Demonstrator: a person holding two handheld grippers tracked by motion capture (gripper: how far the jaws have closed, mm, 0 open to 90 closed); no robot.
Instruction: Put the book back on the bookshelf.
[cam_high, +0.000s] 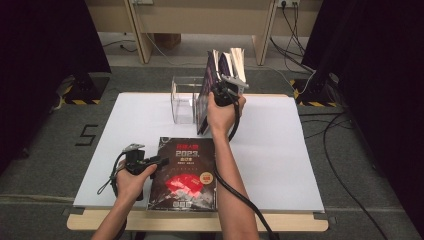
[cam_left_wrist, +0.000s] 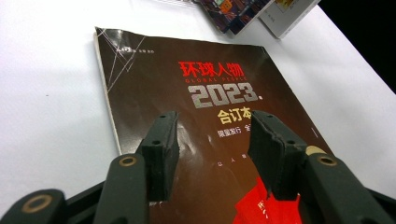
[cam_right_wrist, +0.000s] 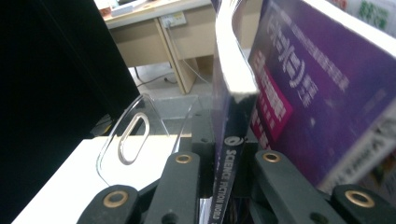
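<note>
R gripper (cam_high: 231, 86) clamped on spine of purple magazine (cam_right_wrist: 299, 93), holding it upright at clear rack (cam_high: 182, 100) for slotting in, while L gripper (cam_high: 159, 161), jaws apart, hovers over dark magazine (cam_high: 184, 172) flat on table (cam_high: 280, 150), prob next pick.

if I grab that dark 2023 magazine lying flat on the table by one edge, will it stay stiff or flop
Probably flop somewhat: the dark 2023 magazine is a thick softcover with a slightly curled cover corner, so the free side would likely sag. Its glossy cover looks slippery, so the left gripper, jaws open over it, may need a firm bite. It looks fairly heavy.
</note>
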